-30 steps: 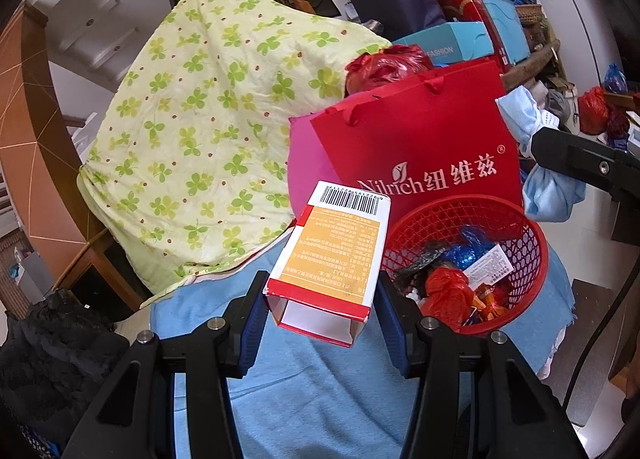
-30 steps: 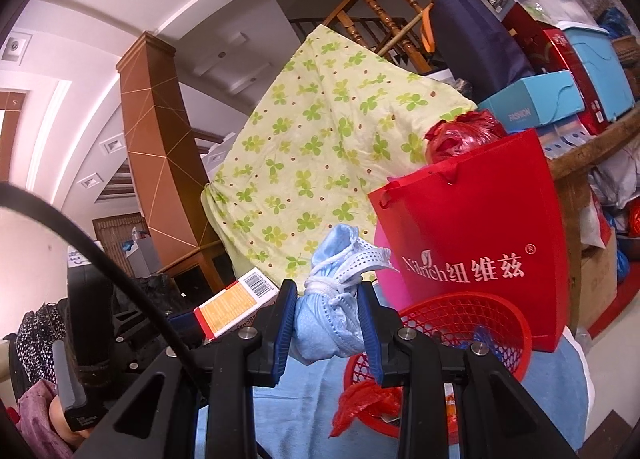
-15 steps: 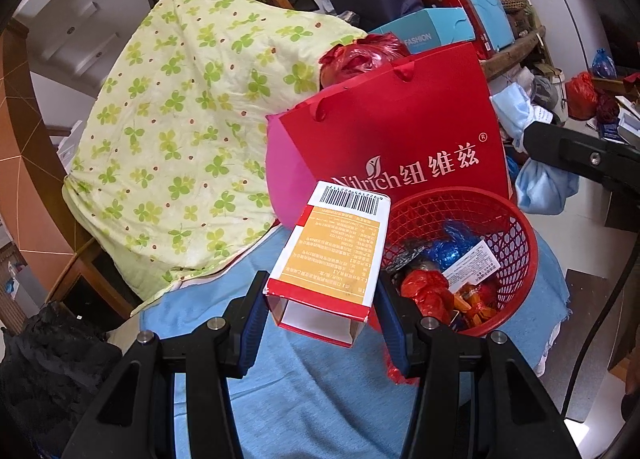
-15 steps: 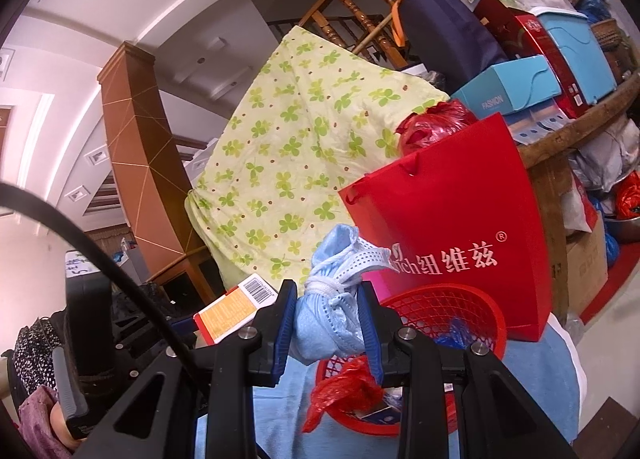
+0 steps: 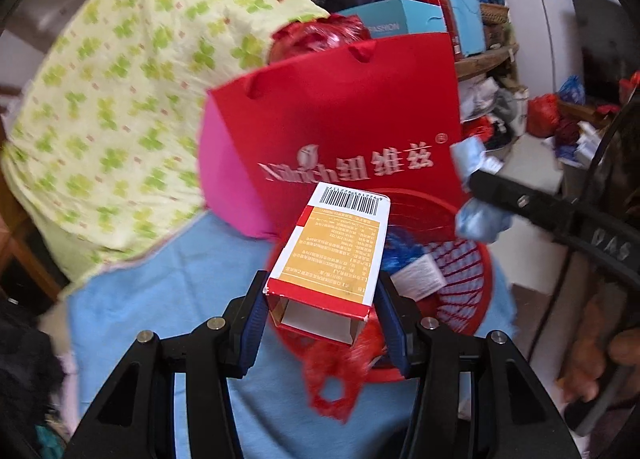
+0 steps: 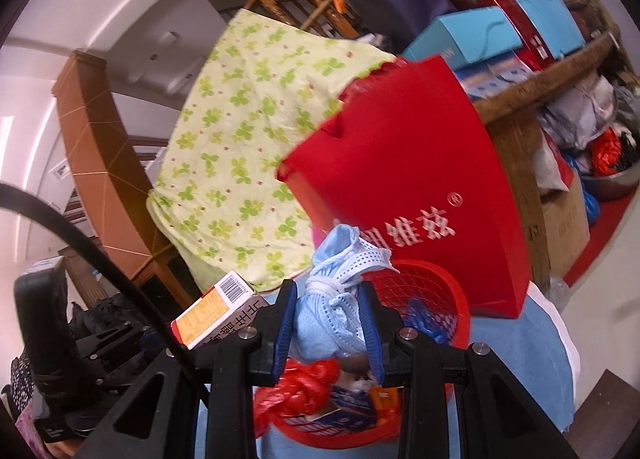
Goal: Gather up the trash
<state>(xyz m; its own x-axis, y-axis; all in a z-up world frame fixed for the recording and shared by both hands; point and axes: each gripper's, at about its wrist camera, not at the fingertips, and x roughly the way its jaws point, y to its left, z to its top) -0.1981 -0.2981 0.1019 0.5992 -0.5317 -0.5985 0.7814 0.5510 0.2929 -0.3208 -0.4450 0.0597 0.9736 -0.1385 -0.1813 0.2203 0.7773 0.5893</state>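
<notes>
Left wrist view. The left gripper (image 5: 320,301) is clenched on an open-ended carton (image 5: 334,255), its 2 blue-padded fingers (image 5: 253,325) pressing the carton's 2 side walls. The carton (orange panel, red trim, barcode at its far end) hangs over the near rim of a red mesh basket (image 5: 466,295), which stands on a blue cloth (image 5: 168,315) covering the supporting surface. Inside the basket lie blue and white wrappers (image 5: 416,271); a scrap of red plastic (image 5: 336,371) drapes over its near rim. Directly behind the basket stands a red paper bag (image 5: 348,115) with white lettering. A clover-printed sheet (image 5: 116,107) hangs at the cloth's far left edge. At the right, the right gripper (image 5: 520,207) enters with a pale blue bundle (image 5: 480,219) above the basket's right rim.

Right wrist view. The right gripper (image 6: 330,323) is closed on the crumpled blue face masks (image 6: 336,299), grasped between 2 blue-padded fingers (image 6: 285,327) and held above the near left part of the red basket (image 6: 432,287). The basket holds red plastic (image 6: 296,387) and mixed packets, partly hidden by the gripper. The carton (image 6: 218,311) appears at the left, just beside the basket's left rim, held in the left gripper (image 6: 120,343) (whose finger positions cannot be told here). The red bag (image 6: 412,187) stands behind the basket, with the clover sheet (image 6: 248,139) to its left.
</notes>
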